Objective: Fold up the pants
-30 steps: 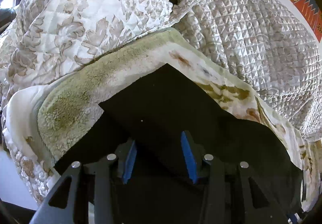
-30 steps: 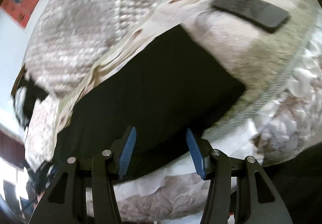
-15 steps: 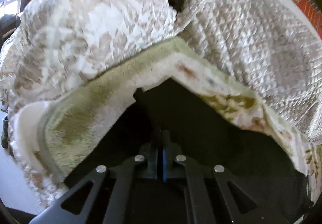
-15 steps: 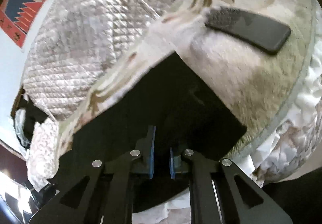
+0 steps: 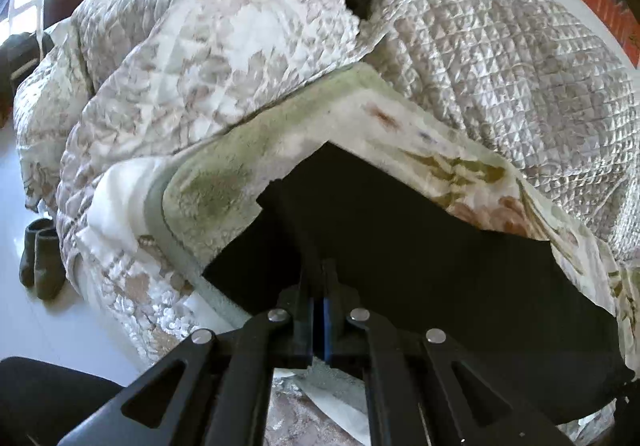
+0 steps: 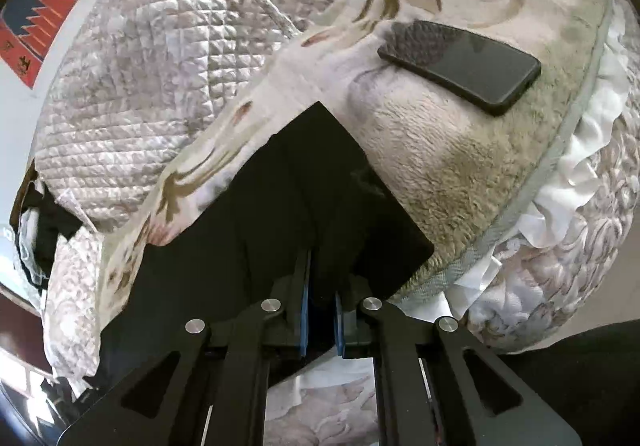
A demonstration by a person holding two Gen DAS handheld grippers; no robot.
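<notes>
Daylight enters from a window (image 5: pixel 24 1) at the upper left of the left wrist view and puts a sheen on the quilted bedspread (image 5: pixel 500 57). The black pants (image 5: pixel 400 246) read as a flat dark mass with almost no fold detail. Both views bow strongly toward dark, vignetted corners, with slight softness on the fleece blanket (image 6: pixel 460 165) and sharp focus elsewhere.

Pants (image 5: pixel 400 246), phone (image 6: pixel 460 61) on blanket (image 6: pixel 460 173)
</notes>
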